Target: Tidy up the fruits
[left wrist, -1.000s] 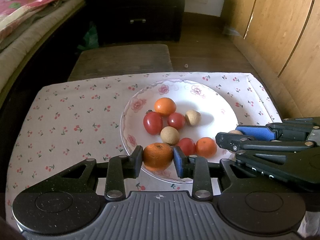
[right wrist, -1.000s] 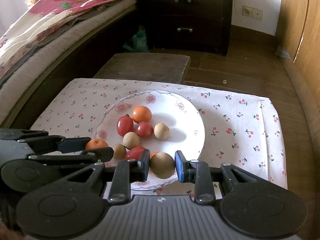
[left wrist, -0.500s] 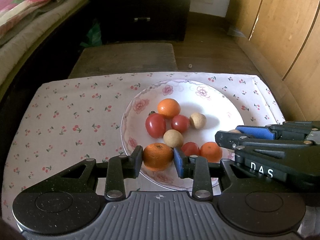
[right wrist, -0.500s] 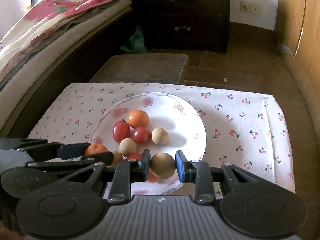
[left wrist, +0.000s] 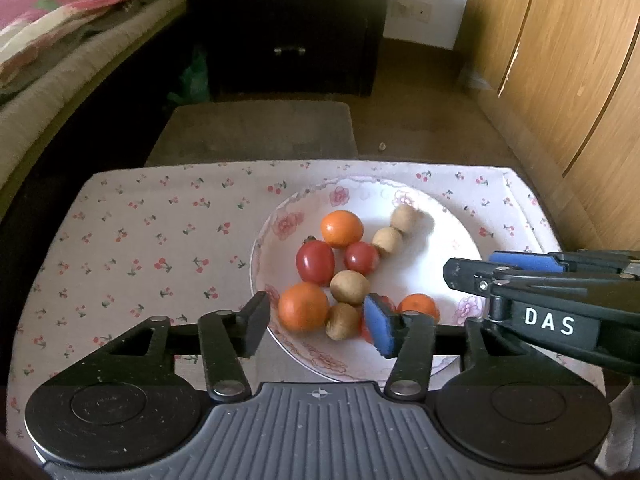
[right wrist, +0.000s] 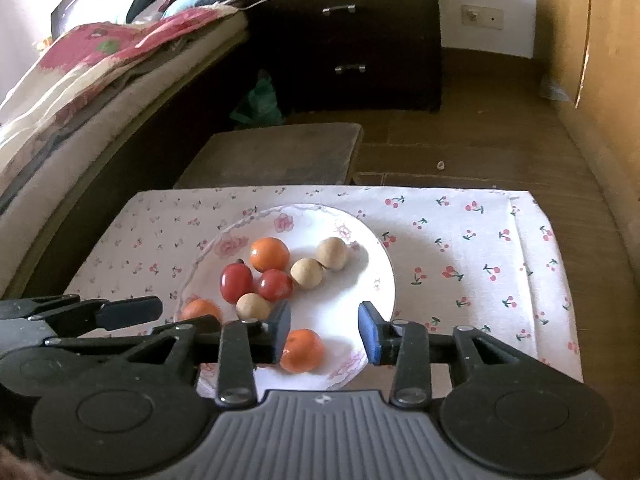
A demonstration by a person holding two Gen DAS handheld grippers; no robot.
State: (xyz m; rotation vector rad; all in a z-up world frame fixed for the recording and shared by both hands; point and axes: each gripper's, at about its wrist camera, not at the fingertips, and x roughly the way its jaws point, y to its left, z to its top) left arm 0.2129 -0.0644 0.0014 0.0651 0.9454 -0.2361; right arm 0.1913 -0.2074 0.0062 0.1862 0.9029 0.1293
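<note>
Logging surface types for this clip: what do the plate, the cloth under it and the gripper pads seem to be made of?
Plate: looks like glazed ceramic or perhaps melamine; glossy white with printed pink flowers. Cloth: thin woven fabric, matte, cherry print, with a fold along its right edge. Pads: blue, dull, likely rubber or foam, on black arms that could be plastic or metal.

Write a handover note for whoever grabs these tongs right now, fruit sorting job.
Left tongs: open, jaws just been opening; a mandarin sits between them on the plate, unpinched.
Right tongs: open, just been opening too, holding nothing; another mandarin lies by its left pad.
Things: mandarins, tomatoes and longans all lie mixed on the plate.
Done: every fruit in view is plated.
Left: probably grouping by kind, if wanted; lift both tongs clear first.
</note>
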